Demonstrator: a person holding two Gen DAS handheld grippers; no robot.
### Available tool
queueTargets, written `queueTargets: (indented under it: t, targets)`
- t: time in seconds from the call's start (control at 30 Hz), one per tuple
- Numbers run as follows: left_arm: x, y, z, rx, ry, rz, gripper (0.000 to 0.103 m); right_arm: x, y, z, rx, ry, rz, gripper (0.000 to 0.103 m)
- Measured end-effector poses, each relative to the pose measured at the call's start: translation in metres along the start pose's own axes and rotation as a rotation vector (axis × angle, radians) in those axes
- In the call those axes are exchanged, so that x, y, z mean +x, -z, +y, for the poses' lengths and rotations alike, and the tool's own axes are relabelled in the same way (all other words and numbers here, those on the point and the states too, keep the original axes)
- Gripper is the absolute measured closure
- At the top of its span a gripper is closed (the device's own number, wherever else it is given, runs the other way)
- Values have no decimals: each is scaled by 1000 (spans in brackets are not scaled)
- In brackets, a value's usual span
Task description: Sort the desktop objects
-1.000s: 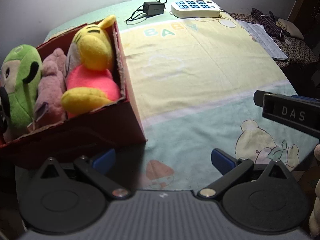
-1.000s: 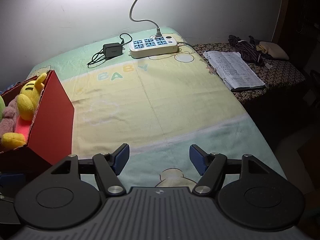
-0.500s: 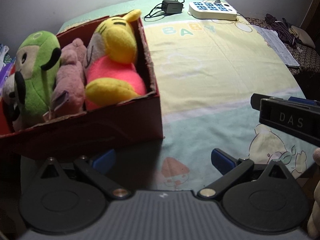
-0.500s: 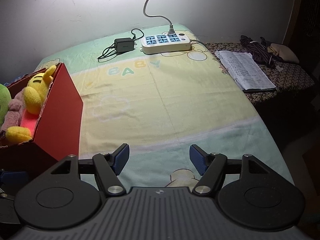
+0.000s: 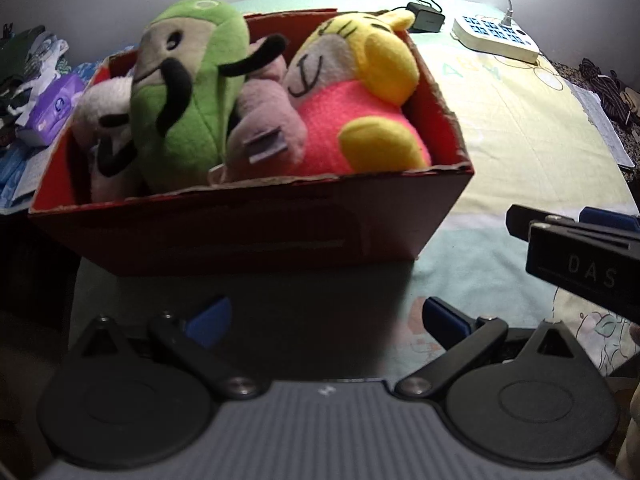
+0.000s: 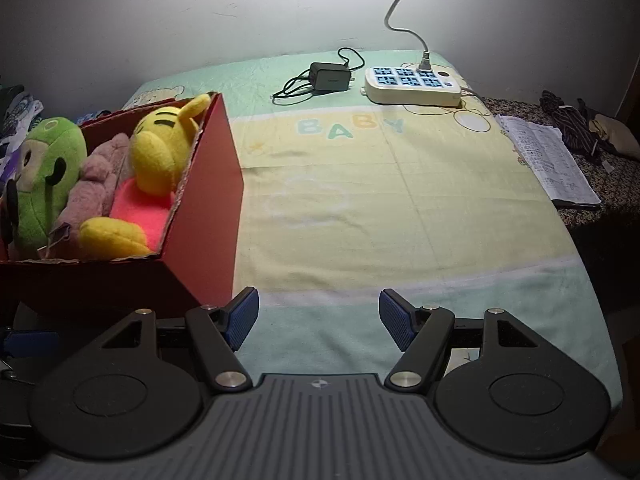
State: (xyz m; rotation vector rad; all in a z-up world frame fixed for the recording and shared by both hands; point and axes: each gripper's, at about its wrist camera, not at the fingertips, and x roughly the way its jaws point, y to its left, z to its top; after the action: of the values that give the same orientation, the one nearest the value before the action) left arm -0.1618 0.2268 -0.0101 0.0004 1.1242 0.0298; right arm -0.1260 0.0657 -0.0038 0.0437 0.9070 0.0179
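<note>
A red cardboard box [image 5: 248, 232] stands on the left of the cloth-covered table and holds several plush toys: a green one [image 5: 188, 92], a pinkish-brown one [image 5: 264, 120], a yellow and pink one [image 5: 360, 120] and a white one [image 5: 104, 120]. The box [image 6: 208, 216] also shows at the left in the right wrist view. My left gripper [image 5: 326, 318] is open and empty, just in front of the box's near wall. My right gripper [image 6: 318, 316] is open and empty over the cloth, to the right of the box.
A white power strip [image 6: 412, 86] and a black charger with cable [image 6: 330, 78] lie at the table's far edge. A paper notebook [image 6: 548, 160] and dark clothes [image 6: 572, 124] lie on the right. Packets and clutter [image 5: 44, 108] sit left of the box.
The left gripper has swung left, so the box now fills the middle of its view. The right gripper has turned a little left, bringing more of the box into view. Both stay open.
</note>
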Motion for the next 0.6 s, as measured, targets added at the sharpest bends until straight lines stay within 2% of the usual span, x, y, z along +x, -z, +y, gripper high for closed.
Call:
queueTargets:
  t: [0.33, 0.6]
  targets:
    - [-21, 3, 39, -24, -13, -39, 1, -14, -1, 35, -46, -29, -4, 34]
    - [-44, -1, 68, -32, -39, -103, 1, -39, -10, 64, -74, -68, -61, 34]
